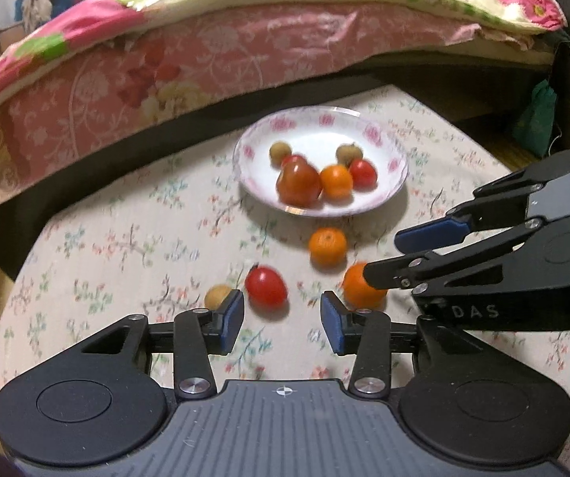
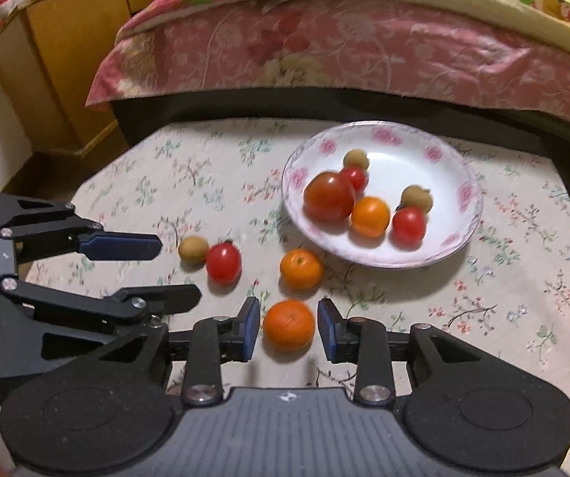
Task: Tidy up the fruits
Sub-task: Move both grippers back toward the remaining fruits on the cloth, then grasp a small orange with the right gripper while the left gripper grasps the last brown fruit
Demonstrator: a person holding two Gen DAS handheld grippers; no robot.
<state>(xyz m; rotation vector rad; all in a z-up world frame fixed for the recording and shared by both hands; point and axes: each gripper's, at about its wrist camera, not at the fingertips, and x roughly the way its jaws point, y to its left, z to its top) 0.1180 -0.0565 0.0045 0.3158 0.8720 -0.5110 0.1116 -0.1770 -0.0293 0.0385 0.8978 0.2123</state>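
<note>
Right tongs (image 2: 288,328) gape around an orange (image 2: 288,330), untouched; left tongs (image 1: 282,320) gape empty near a tomato (image 1: 265,287). Bare worktop (image 2: 503,298) rightward. Plate (image 2: 459,238) holds round, glossy fruit.

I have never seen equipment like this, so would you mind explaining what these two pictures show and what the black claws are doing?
There is no robot: a person holds a two-finger gripper in each hand, and each carries a fisheye camera looking forward along its fingers. One picture comes from the left gripper, the other from the right gripper. Each also sees its partner from the side.

Below is a floral tablecloth with a flowered plate already holding six small fruits. Still on the cloth are two oranges, a red tomato and a small brown fruit.

Nothing is held. Both grippers are open; the right one's fingers straddle the nearer orange without visibly clamping it.
</note>
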